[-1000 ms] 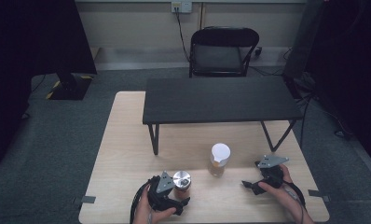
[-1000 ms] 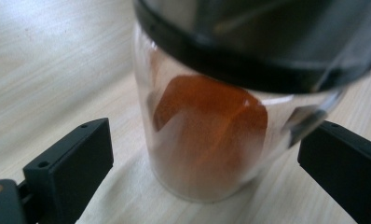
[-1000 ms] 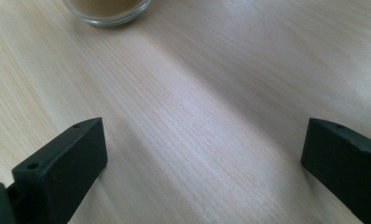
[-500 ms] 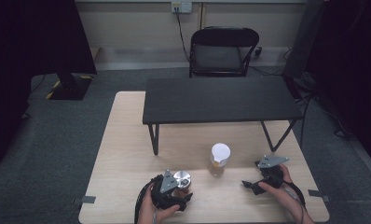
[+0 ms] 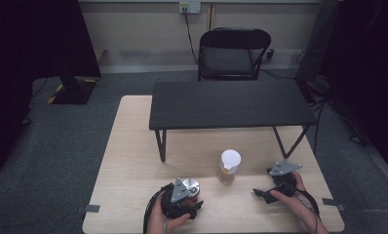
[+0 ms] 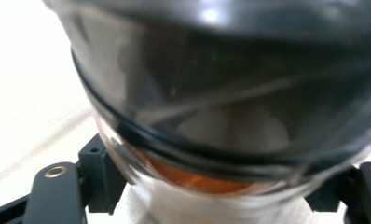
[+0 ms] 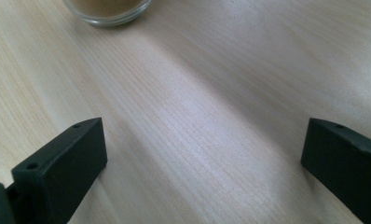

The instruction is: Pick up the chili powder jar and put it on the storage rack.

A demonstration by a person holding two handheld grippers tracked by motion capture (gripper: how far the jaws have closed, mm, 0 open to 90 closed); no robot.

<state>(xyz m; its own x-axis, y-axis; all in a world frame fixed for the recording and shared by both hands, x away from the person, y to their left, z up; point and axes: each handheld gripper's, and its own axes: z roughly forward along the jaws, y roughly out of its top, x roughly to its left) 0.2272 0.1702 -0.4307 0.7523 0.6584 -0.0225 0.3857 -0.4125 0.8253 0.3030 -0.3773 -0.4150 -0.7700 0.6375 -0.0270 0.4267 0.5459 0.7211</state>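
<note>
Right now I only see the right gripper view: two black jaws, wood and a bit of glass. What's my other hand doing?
Observer: Your left gripper has just been closing its jaws around a silver-lidded jar; they hug its glass sides.
Operator: What's the glass I see?
Observer: A white-lidded jar, standing between your two hands.
Operator: Anything behind it?
Observer: A low black table stands on the wooden table.

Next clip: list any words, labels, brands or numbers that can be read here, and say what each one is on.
None can be read.
Jar with the silver lid, between the left tongs: no label visible, glass blurred up close.
Jar with the white lid: no print visible.
Wall outlet: any marking too small to read.
Right tongs: plain black jaws, no marking.
</note>
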